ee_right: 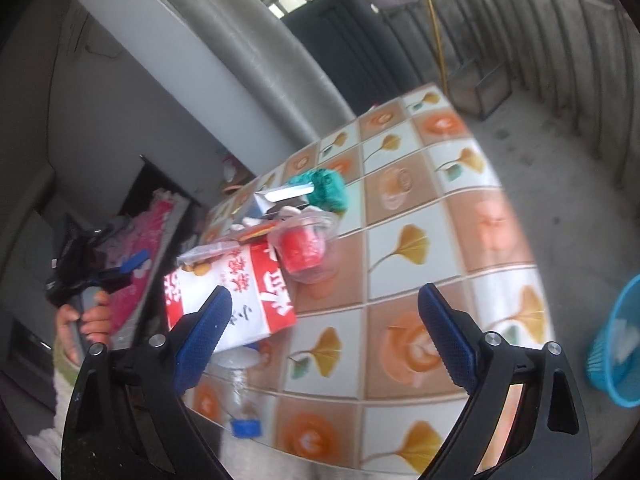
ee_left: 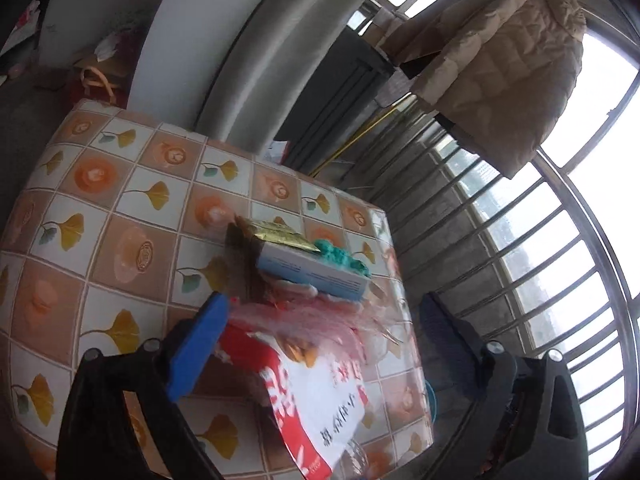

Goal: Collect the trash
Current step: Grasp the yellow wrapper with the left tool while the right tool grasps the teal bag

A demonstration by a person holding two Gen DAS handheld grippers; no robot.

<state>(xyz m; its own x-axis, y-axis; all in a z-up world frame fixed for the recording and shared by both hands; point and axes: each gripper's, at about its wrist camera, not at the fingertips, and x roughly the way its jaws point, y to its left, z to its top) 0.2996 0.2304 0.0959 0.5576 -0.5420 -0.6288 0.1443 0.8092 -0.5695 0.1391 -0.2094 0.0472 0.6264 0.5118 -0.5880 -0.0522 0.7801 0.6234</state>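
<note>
A pile of trash lies on the table point(ee_left: 100, 208) with the tile-and-leaf cloth. In the left wrist view a red and white carton point(ee_left: 320, 396) lies nearest, with a blue and white box point(ee_left: 312, 274), a gold wrapper point(ee_left: 276, 234) and a teal wad point(ee_left: 342, 260) behind it. My left gripper point(ee_left: 323, 298) stands open over the carton's far end, its pads clear of it. The right wrist view shows the same carton point(ee_right: 240, 280), a clear cup with red inside point(ee_right: 306, 248), the teal wad point(ee_right: 326, 186) and a clear bottle with a blue cap point(ee_right: 240, 396). My right gripper point(ee_right: 325, 289) is open above the cloth point(ee_right: 400, 208), beside the carton.
A blue mesh waste basket point(ee_right: 618, 340) stands on the floor right of the table. A hand point(ee_right: 88, 316) holds the other gripper point(ee_right: 128, 268) at the table's left. A beige quilted coat point(ee_left: 500, 72) hangs by the barred window point(ee_left: 520, 260). A grey pillar point(ee_left: 280, 52) rises behind the table.
</note>
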